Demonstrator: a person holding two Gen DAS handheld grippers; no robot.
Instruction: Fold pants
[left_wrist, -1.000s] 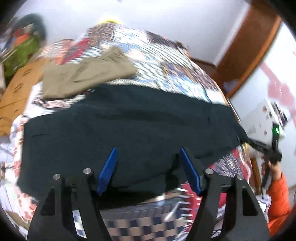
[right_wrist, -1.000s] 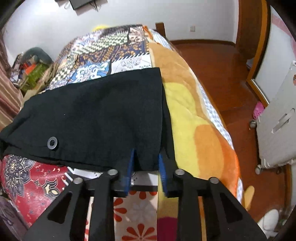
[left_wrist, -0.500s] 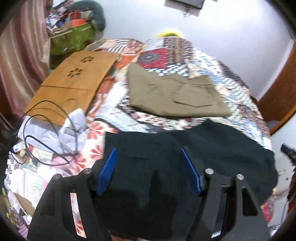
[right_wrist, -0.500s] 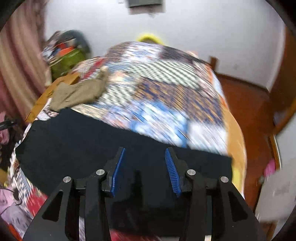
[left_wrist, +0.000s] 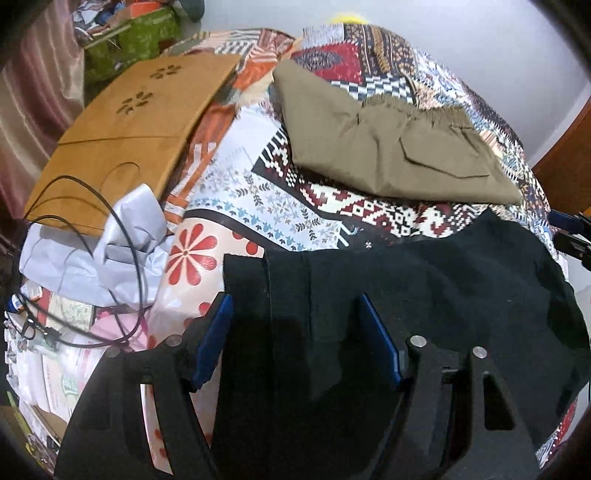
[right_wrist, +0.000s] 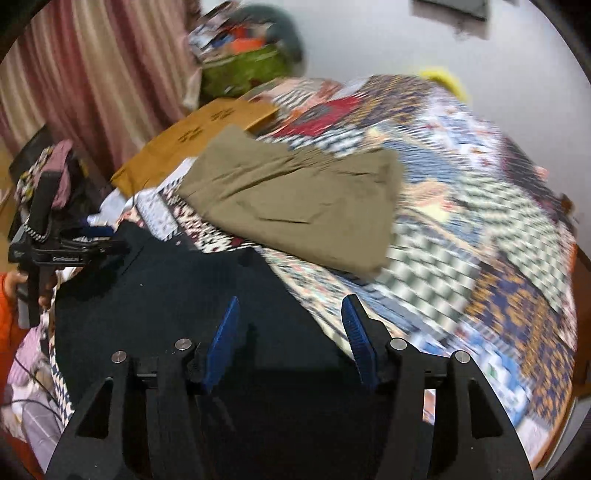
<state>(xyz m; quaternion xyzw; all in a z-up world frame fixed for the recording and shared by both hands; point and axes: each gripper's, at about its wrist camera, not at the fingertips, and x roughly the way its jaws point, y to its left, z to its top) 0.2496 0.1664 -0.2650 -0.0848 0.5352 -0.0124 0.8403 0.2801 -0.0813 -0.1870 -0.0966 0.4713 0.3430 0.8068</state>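
Left wrist: left hand-held gripper (left_wrist: 295, 325) spread over black pants (left_wrist: 424, 280); right hand-held gripper (right_wrist: 290, 325) spread likewise; khaki pants (left_wrist: 388, 147) beyond.

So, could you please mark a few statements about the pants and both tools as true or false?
1. The left tool is open over the black pants. True.
2. The khaki pants lie on top of the black pants. False: they lie apart, further back on the patterned bedspread.
3. The right tool is shut on a fold of black cloth. False: it is open, with nothing pinched between its blue pads.
4. A wooden board lies to the left of the khaki pants. True.
5. A black cable loops over crumpled pale paper. True.
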